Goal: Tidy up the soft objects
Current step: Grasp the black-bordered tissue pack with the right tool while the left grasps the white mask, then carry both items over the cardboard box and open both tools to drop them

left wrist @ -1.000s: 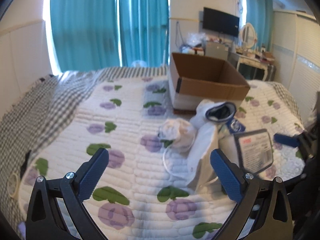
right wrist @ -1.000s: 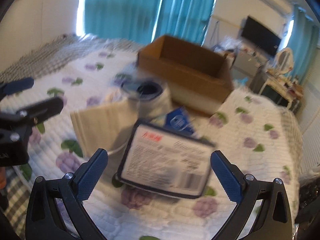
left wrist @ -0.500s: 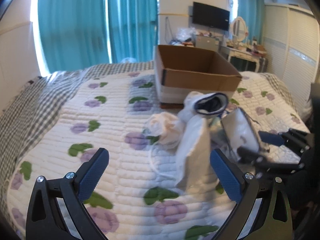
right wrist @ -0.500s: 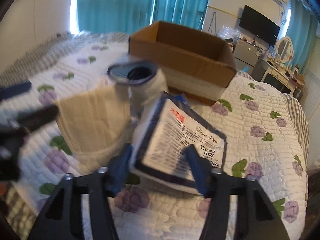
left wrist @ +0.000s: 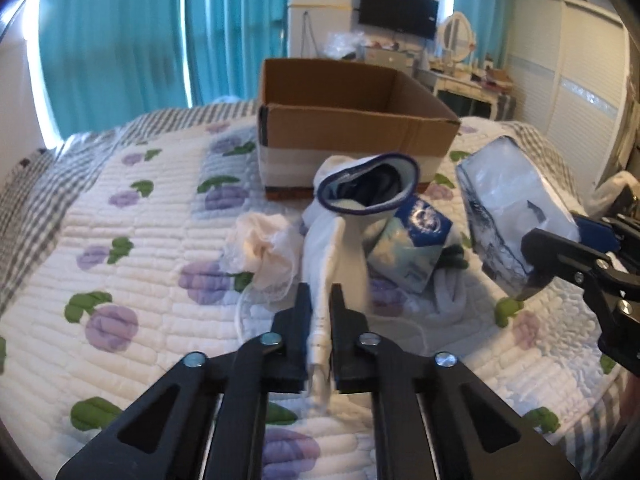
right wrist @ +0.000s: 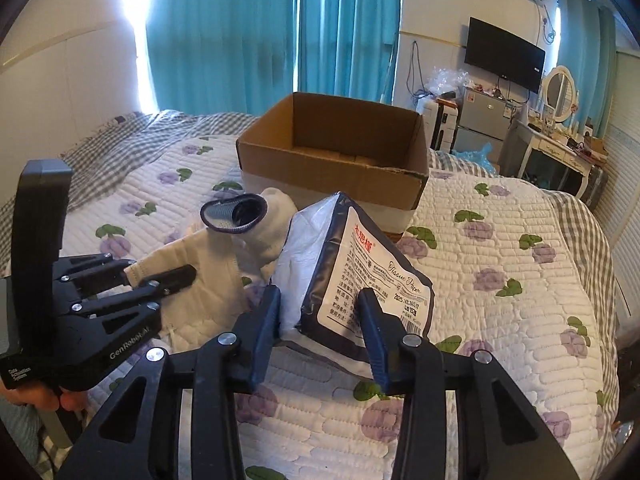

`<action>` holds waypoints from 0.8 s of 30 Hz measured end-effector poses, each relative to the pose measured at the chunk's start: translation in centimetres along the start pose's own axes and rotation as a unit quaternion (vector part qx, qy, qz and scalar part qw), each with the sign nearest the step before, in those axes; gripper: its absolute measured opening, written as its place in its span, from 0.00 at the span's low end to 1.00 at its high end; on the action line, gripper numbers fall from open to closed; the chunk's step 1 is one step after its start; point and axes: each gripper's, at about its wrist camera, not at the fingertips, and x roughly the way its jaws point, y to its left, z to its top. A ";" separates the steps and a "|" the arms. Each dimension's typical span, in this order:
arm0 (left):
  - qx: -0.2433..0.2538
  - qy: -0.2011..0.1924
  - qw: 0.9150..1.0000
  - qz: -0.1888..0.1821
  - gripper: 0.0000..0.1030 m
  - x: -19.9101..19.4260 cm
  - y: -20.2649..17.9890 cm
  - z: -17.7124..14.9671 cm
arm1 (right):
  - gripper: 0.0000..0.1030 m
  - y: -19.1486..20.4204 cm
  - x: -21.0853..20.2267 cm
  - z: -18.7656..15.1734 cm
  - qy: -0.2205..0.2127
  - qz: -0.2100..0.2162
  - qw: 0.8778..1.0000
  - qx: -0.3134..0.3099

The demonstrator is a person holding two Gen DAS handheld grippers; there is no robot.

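Note:
My left gripper [left wrist: 320, 312] is shut on the edge of a folded white cloth [left wrist: 334, 256] that stands up from the bed. My right gripper [right wrist: 320, 312] is shut on a tissue paper pack [right wrist: 360, 268] and holds it tilted above the quilt; the pack also shows in the left wrist view [left wrist: 508, 208]. A white sock with a blue cuff [left wrist: 368, 188] lies behind the cloth. A crumpled cream cloth [left wrist: 264, 248] and a small blue tissue packet [left wrist: 412, 248] lie beside it. An open cardboard box [left wrist: 348, 120] stands behind them.
The bed has a white quilt with purple flowers [left wrist: 120, 280] and a grey checked sheet [left wrist: 36, 192] at its left. Teal curtains [left wrist: 140, 40], a wall TV [left wrist: 396, 8] and a dresser [right wrist: 560, 156] stand beyond the bed.
Both grippers have closed: the left on the white cloth, the right on the tissue pack, which has been lifted off the bed and tilted.

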 end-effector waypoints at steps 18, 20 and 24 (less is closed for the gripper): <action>0.070 -0.102 0.992 -0.002 0.05 -9.7 -4.8 7.1 | 0.38 -1.3 -7.9 5.4 -0.115 0.035 0.993 -0.017; 0.080 -0.123 0.989 0.003 0.05 -10.5 -5.1 9.1 | 0.38 -1.5 -8.7 7.5 -0.133 0.031 0.990 -0.028; 0.085 -0.147 0.985 0.018 0.06 -10.4 -4.5 12.9 | 0.38 -2.8 -8.5 11.9 -0.156 0.039 0.987 -0.032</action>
